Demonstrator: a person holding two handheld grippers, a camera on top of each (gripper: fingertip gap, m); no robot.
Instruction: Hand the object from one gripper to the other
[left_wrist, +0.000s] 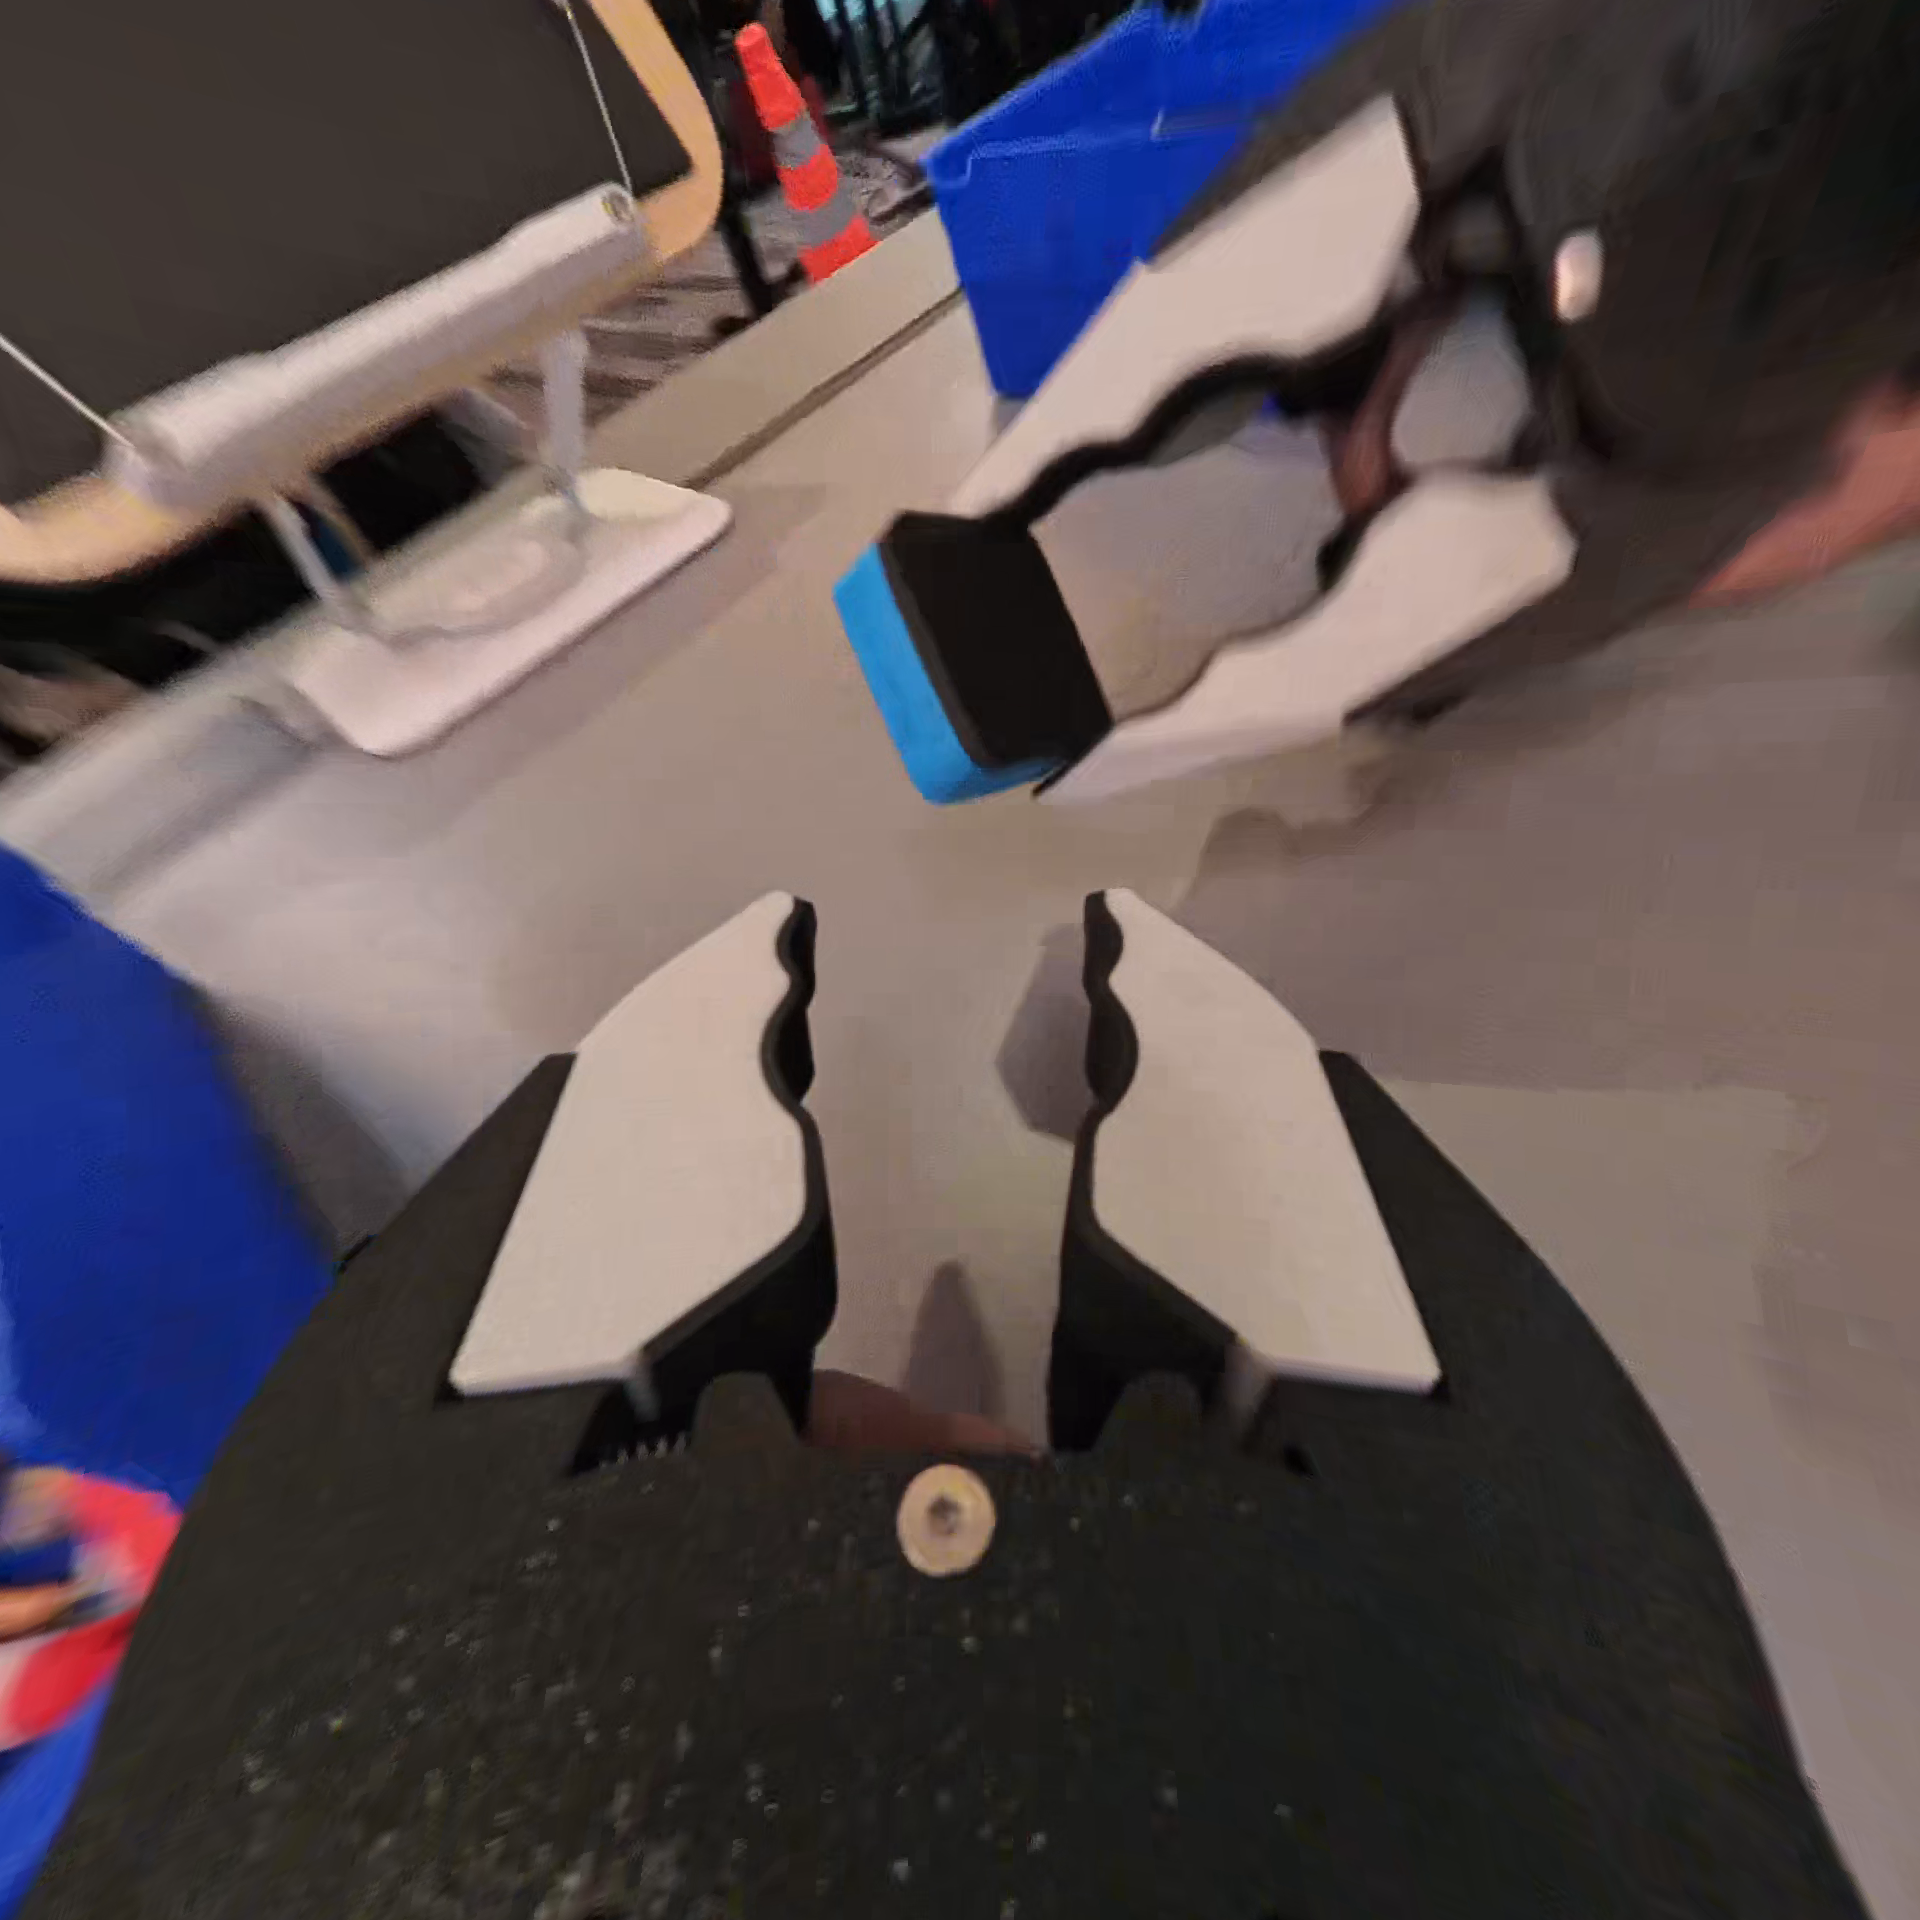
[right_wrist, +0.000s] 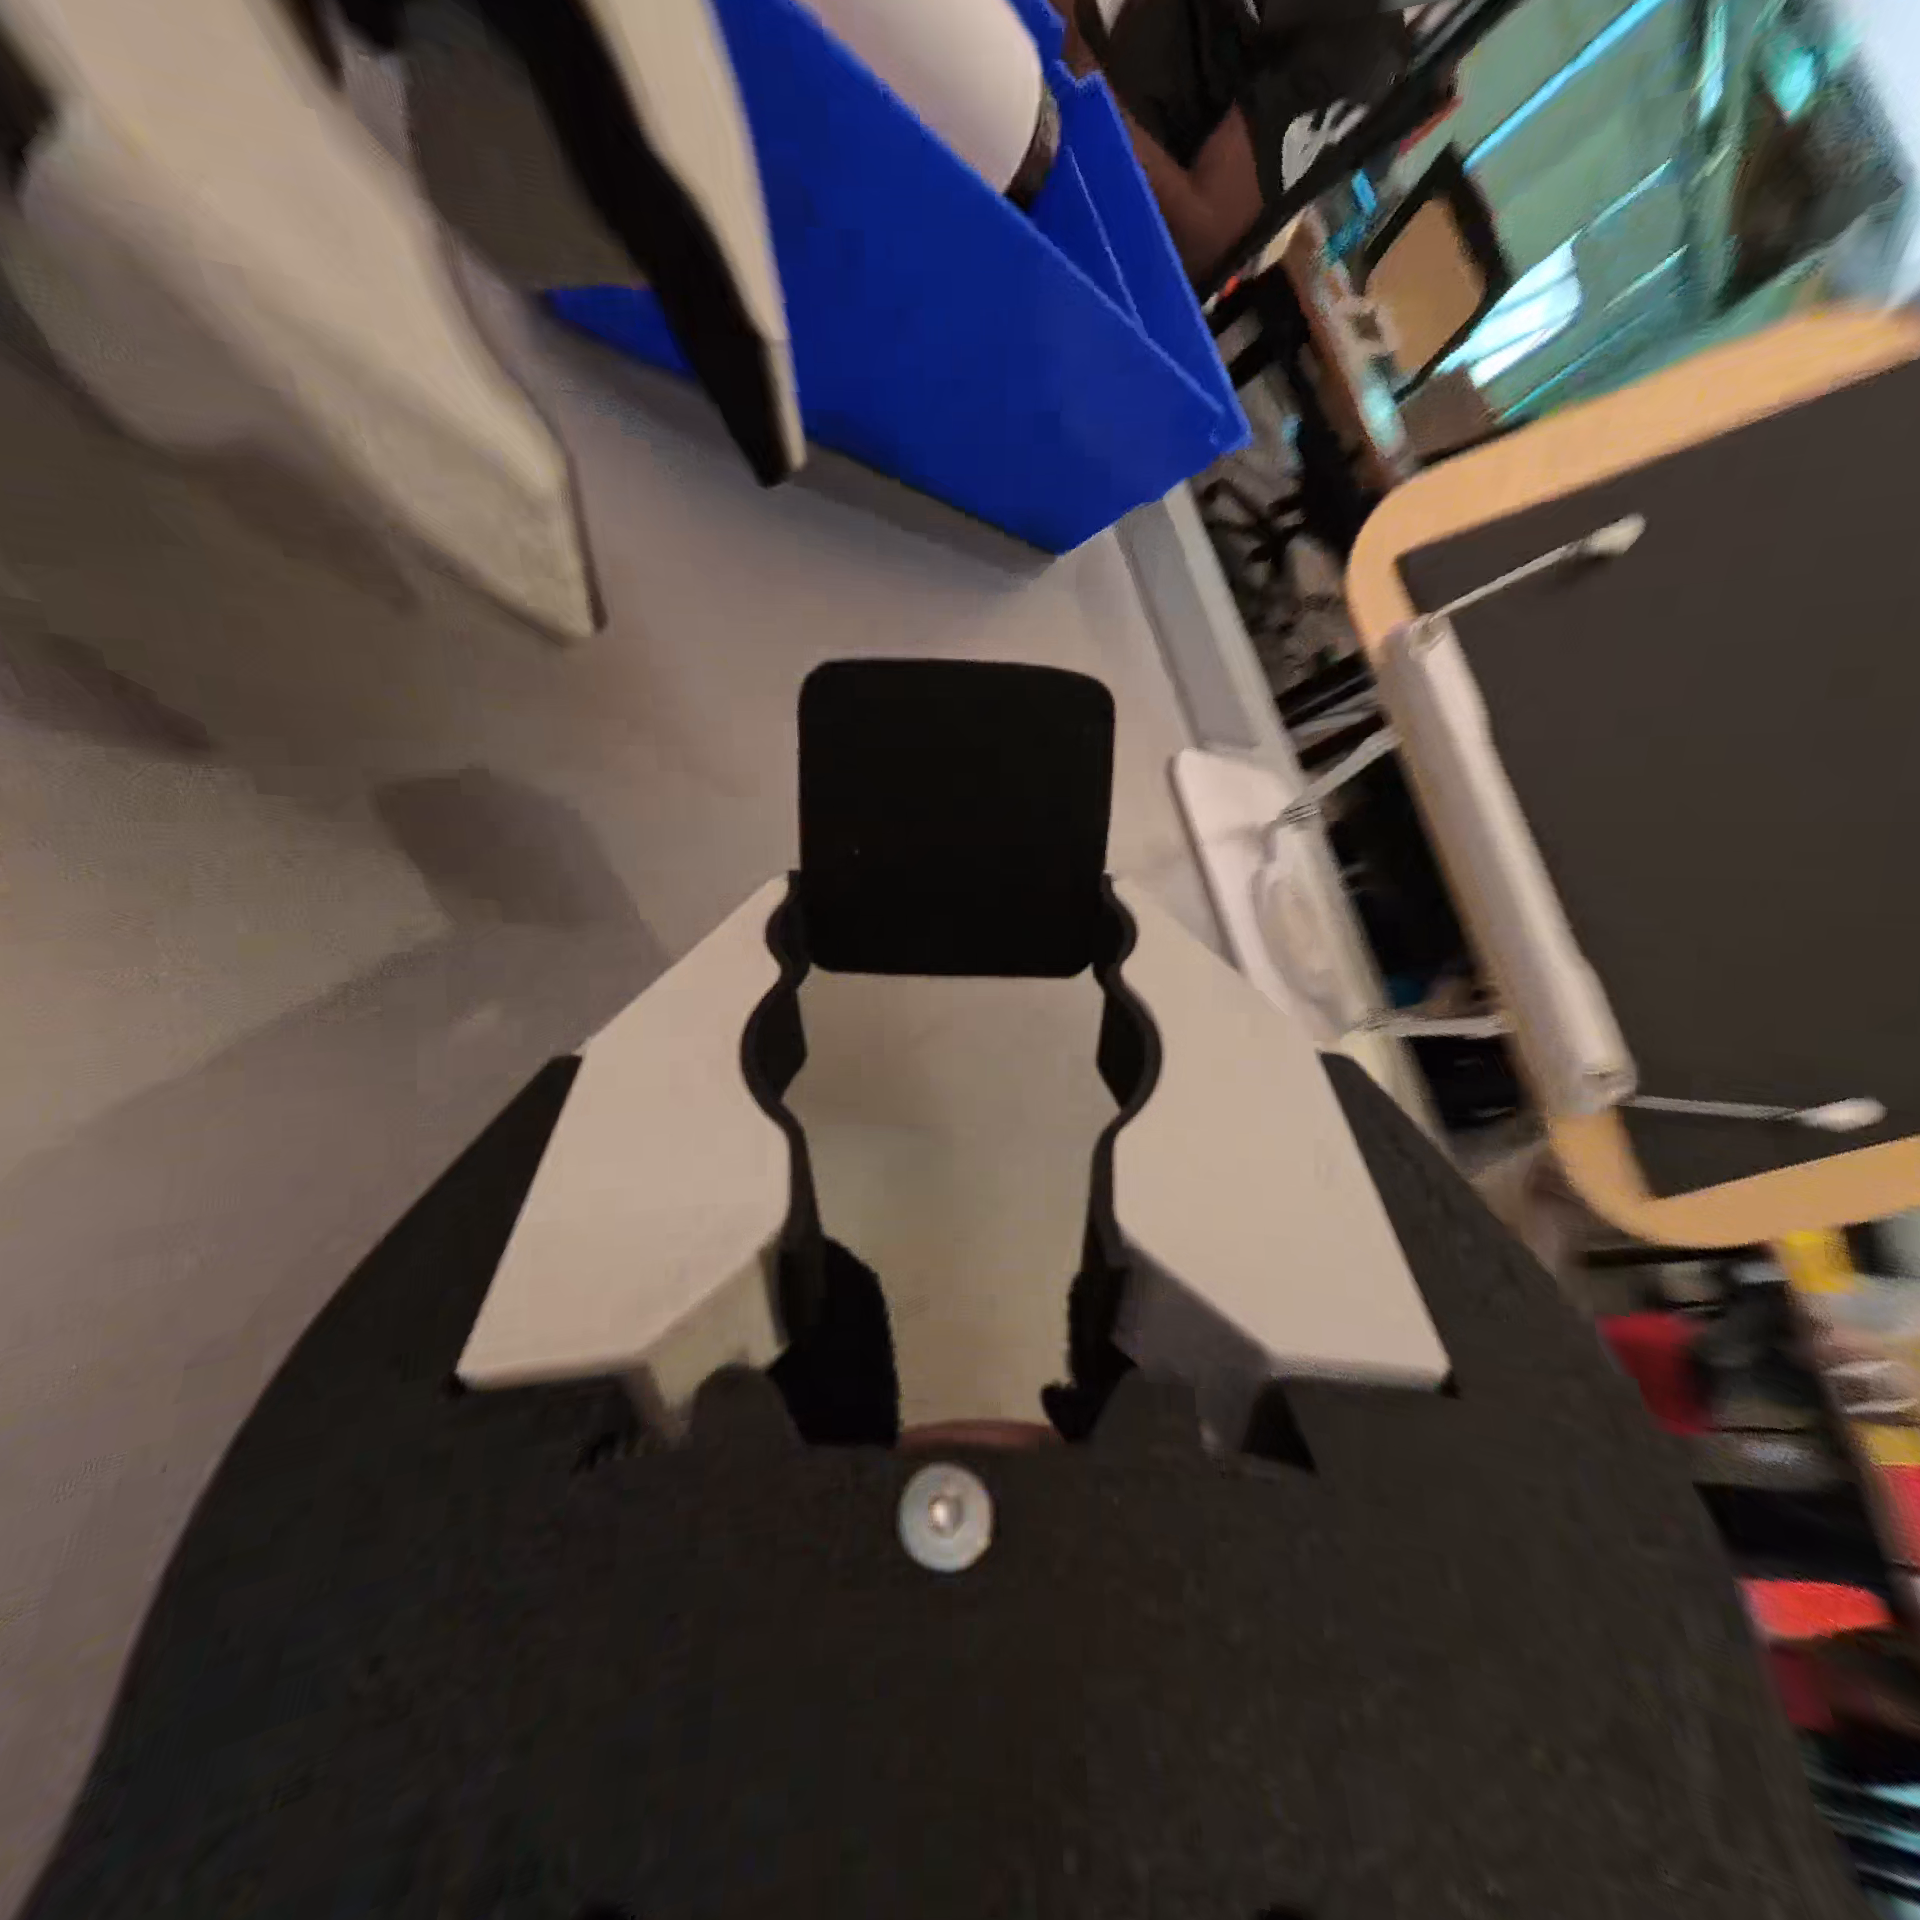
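Block (left_wrist: 966, 665) seen as black w/ bright blue layer; tool (left_wrist: 948, 925) fingers light grey, pads and body black; bin (right_wrist: 966, 343) blue; cone (left_wrist: 805, 161) orange w/ grey bands; surface (left_wrist: 1558, 1039) pale grey

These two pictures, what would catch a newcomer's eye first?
Probably the blue-and-black block, pinched at its end between the fingers of the right gripper and held above the grey table. Next, the left gripper in the foreground of the left wrist view, open and empty, short of the block. Behind stands a bright blue bin.
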